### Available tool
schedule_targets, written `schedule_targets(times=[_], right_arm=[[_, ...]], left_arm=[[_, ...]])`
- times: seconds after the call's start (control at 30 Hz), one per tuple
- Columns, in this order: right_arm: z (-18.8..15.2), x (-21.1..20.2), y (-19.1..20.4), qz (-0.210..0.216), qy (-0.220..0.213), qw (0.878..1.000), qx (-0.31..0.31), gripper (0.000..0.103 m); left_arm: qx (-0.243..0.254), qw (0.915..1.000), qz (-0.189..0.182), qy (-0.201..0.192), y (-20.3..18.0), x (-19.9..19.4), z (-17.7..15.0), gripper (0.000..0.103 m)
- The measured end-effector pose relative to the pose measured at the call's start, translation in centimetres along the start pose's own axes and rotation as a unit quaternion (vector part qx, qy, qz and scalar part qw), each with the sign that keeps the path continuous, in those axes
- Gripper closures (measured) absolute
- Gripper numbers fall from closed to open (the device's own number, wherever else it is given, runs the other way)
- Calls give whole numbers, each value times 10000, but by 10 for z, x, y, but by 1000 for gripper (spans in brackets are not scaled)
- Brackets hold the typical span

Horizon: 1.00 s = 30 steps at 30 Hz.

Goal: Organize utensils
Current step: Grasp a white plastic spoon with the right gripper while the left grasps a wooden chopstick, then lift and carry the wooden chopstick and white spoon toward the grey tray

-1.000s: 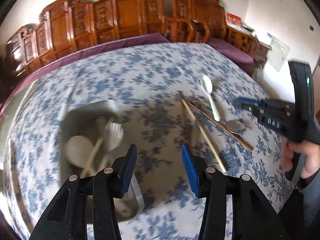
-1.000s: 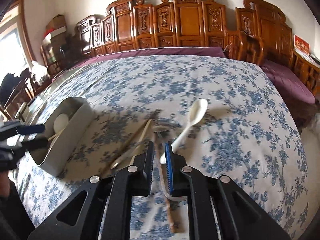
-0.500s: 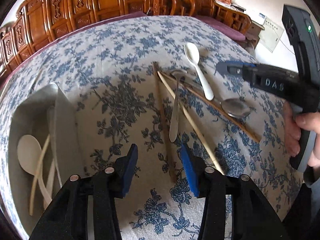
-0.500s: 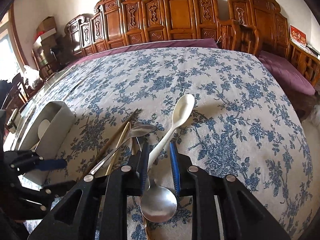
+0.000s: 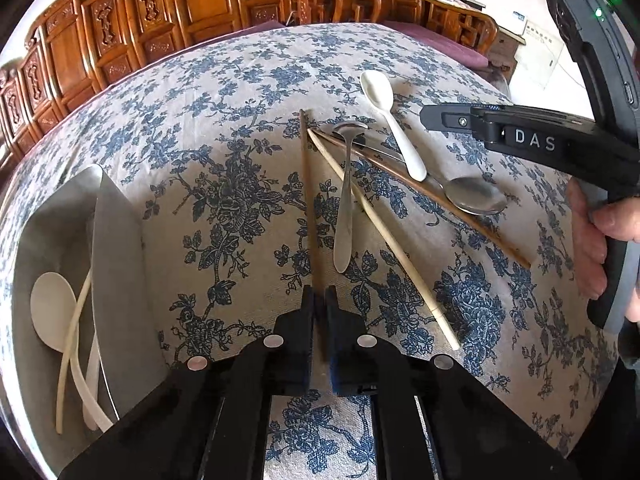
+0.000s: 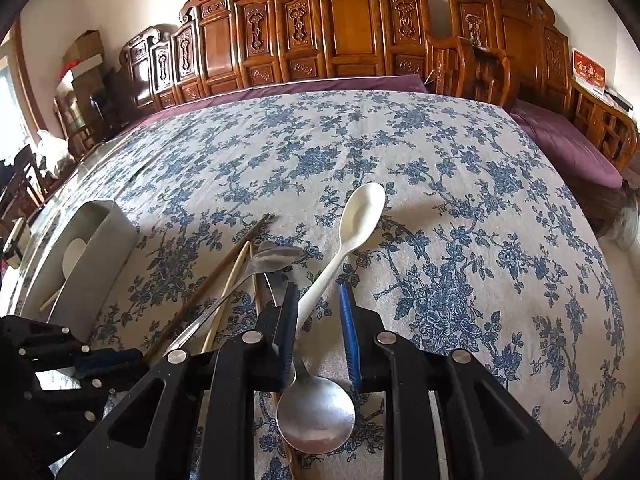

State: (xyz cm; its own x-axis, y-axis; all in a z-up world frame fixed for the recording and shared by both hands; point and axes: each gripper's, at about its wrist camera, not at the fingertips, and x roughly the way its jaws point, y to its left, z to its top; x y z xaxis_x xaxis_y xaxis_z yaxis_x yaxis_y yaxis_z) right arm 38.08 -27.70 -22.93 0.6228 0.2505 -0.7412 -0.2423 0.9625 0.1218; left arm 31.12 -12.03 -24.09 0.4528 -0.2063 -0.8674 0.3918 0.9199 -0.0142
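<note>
My left gripper [image 5: 319,304] is shut on the near end of a dark chopstick [image 5: 307,200] that lies on the floral cloth. Beside it lie a small metal spoon [image 5: 345,208], a pale chopstick [image 5: 380,236], a second dark chopstick [image 5: 440,200], a large metal spoon [image 5: 474,200] and a white spoon [image 5: 394,120]. My right gripper [image 6: 319,308] stands open low over the cloth, with the white spoon's [image 6: 352,232] handle between its fingers, close to the left pad. The large metal spoon's [image 6: 316,416] bowl lies under that gripper.
A metal tray [image 5: 116,260] at the left holds a white spoon [image 5: 52,312] and pale chopsticks. A hand [image 5: 588,248] holds the right gripper [image 5: 440,118] over the utensils. Carved wooden chairs [image 6: 344,28] ring the table's far edge.
My left gripper came down from the tray to the dark chopstick and closed on its near end. My right gripper slid forward over the white spoon's handle, its jaws a little wider.
</note>
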Motion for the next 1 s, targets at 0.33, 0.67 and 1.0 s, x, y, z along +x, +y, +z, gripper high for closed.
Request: schedule_targets(times=[0.33, 0.67, 1.0], right_arm=[[3, 13, -1, -14, 28, 10000, 60, 70], [16, 40, 2, -109, 247, 9996, 20, 70], [17, 52, 6, -278, 445, 9986, -102, 70]], left_arm=[[-281, 9991, 36, -311, 13, -16, 5, 99], [-433, 9967, -2, -689, 23, -44, 14, 99], [-462, 9949, 67, -896, 28, -59, 18, 99]])
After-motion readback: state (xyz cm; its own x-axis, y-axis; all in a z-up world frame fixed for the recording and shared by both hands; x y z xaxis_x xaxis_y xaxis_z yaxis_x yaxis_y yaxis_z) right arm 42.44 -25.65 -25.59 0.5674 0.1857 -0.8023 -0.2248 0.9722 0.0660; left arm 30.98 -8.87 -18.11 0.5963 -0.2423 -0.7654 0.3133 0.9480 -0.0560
